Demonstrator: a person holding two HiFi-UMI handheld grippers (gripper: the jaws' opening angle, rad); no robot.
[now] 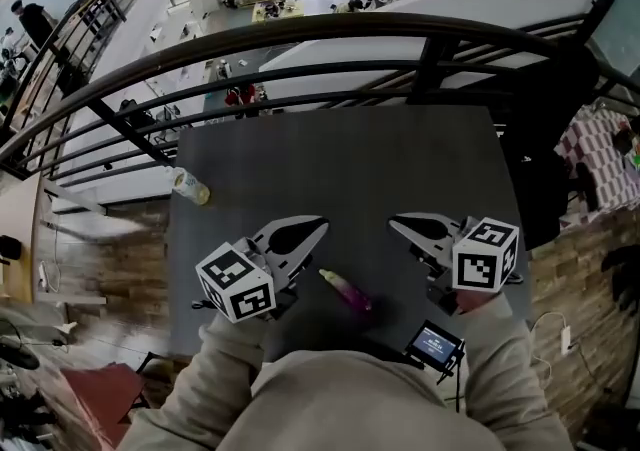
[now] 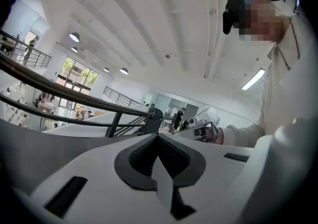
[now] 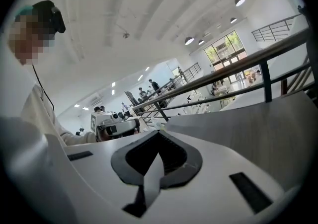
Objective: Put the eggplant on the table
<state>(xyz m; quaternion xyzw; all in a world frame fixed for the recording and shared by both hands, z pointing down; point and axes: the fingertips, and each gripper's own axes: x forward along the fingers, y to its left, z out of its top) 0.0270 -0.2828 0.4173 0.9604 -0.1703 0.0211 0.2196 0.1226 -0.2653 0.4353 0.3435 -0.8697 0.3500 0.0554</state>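
- The purple eggplant [image 1: 346,291] lies on the dark table [image 1: 350,169], near its six o'clock edge.
- My left gripper [image 1: 318,226], at the eggplant's ten o'clock, has its jaws pressed together, empty.
- My right gripper [image 1: 394,222], at two o'clock, is likewise pressed together, empty.

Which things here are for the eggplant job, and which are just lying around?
For the job: eggplant, table, left claw, right claw.
Just lying about: bottle, small screen.

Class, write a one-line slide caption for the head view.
Small purple eggplant lies on the dark grey table between the shut, empty left gripper and right gripper.
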